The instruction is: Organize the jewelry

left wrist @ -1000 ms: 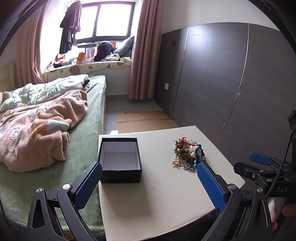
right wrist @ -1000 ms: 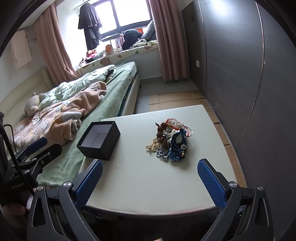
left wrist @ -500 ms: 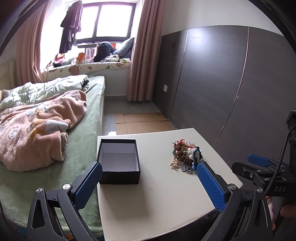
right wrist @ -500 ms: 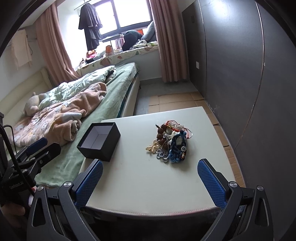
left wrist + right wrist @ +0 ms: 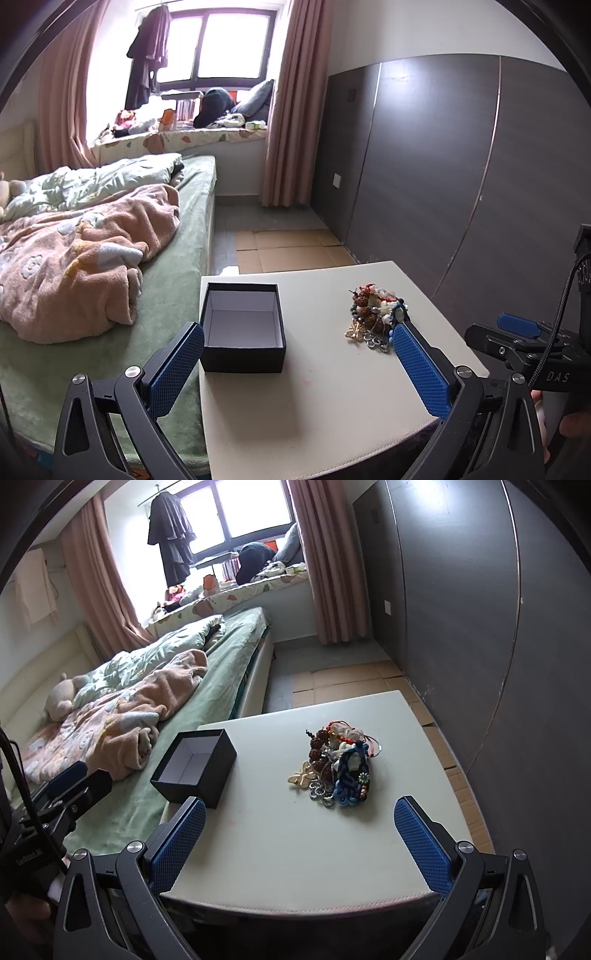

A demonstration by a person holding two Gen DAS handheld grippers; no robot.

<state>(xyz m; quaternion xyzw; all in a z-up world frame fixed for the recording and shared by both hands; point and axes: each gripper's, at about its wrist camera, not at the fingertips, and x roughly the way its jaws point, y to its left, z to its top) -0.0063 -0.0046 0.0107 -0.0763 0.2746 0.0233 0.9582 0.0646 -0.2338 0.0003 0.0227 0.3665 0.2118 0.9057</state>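
A pile of jewelry (image 5: 338, 766) lies on the cream table (image 5: 295, 842): beads, a blue cord piece, a gold butterfly, red string. It also shows in the left wrist view (image 5: 375, 317). An open black box (image 5: 242, 326) with a pale inside stands on the table's left part, also in the right wrist view (image 5: 195, 766). My left gripper (image 5: 297, 365) is open and empty, above the table's near edge. My right gripper (image 5: 299, 842) is open and empty, in front of the jewelry. Each gripper shows at the edge of the other's view.
A bed (image 5: 173, 280) with a pink blanket (image 5: 74, 258) runs along the table's left side. A dark panelled wall (image 5: 443, 184) stands to the right. Cardboard sheets (image 5: 288, 247) lie on the floor beyond the table.
The left gripper has drifted slightly, shifting the box and jewelry a little left in its view. The right gripper has come a little closer to the jewelry. Both stay open.
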